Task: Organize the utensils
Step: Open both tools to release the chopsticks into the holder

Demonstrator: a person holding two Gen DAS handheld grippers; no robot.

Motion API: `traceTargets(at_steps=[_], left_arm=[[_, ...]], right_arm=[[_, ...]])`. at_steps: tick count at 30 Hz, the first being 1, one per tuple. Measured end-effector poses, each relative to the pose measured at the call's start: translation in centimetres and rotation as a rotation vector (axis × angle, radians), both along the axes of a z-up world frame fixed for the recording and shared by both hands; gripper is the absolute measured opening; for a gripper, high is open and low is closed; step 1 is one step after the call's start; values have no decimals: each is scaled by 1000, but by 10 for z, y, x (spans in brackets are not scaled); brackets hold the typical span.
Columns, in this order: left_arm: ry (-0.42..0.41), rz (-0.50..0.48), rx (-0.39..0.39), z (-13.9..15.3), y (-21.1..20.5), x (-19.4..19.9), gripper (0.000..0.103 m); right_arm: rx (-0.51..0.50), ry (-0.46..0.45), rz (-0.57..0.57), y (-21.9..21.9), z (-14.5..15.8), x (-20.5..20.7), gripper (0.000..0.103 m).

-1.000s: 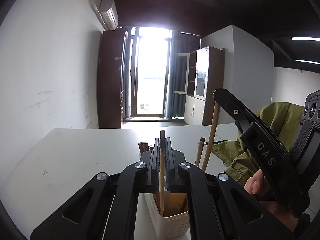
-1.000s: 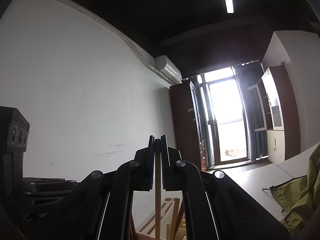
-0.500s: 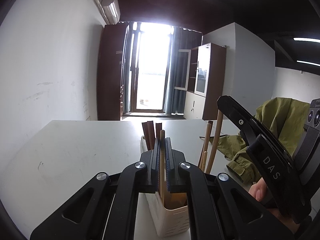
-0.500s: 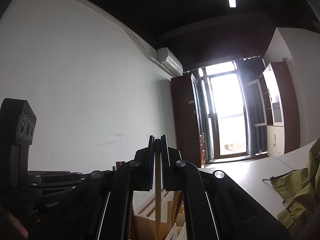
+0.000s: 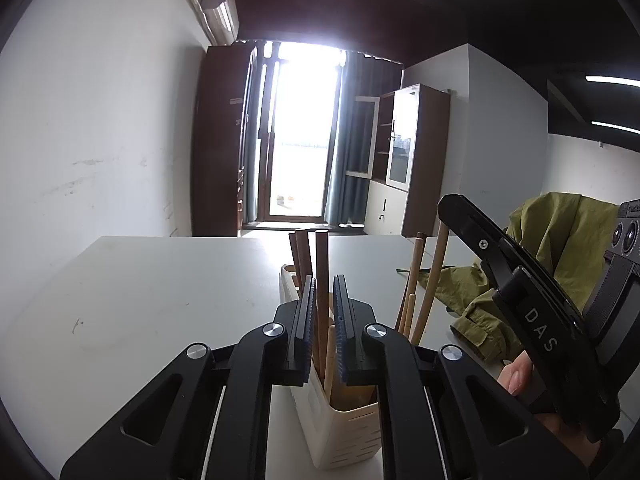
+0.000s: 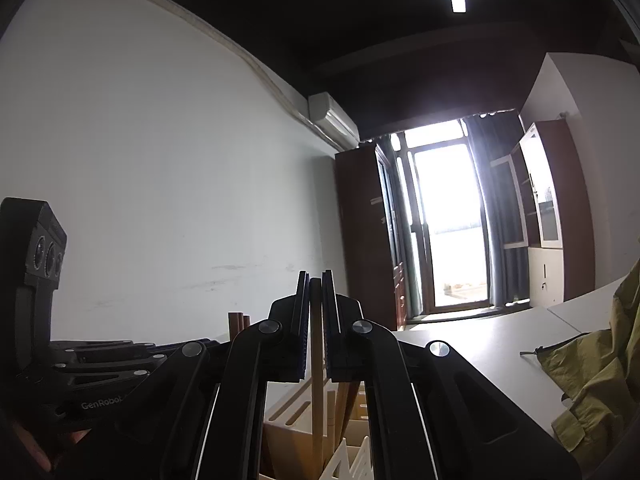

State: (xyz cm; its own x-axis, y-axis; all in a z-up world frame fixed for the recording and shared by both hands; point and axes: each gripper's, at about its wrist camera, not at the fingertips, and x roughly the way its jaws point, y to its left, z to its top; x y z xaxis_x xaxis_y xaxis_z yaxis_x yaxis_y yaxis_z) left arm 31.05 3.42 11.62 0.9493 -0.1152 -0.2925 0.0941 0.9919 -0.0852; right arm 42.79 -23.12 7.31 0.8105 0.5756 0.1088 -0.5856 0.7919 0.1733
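A cream slotted utensil holder (image 5: pixel 344 428) stands on the white table (image 5: pixel 160 288), holding several wooden sticks. My left gripper (image 5: pixel 323 280) is open right above the holder; a light wooden stick (image 5: pixel 329 356) stands loose in the holder between its jaws, and dark brown sticks (image 5: pixel 308 256) rise behind. My right gripper (image 6: pixel 316 276) is shut on a light wooden stick (image 6: pixel 317 380) whose lower end reaches into the holder (image 6: pixel 304 420). The right gripper body (image 5: pixel 520 300) shows at the right of the left wrist view, with its stick (image 5: pixel 434 280).
An olive-green jacket (image 5: pixel 552 264) lies on the table to the right of the holder. A white wall runs along the left. A bright balcony door and brown cabinets stand at the far end of the room.
My left gripper has opened and let go of its stick, which dropped down into the holder. The left camera tilted so more of the holder and dark sticks show. The right gripper stays shut.
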Motion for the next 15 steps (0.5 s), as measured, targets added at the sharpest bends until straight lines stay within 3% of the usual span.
traceTargets(at_steps=[3,7,15], left_arm=[[-7,1,2,2,1,-4,12],[-17,4,5,3,4,-10,16],[-16,12,15,3,4,-24,19]], right_arm=[[1,3,-5,-1,2,-1,8],[1,27,-3,-2,1,-1,20],[-11,77,-10,-5,-3,-8,25]])
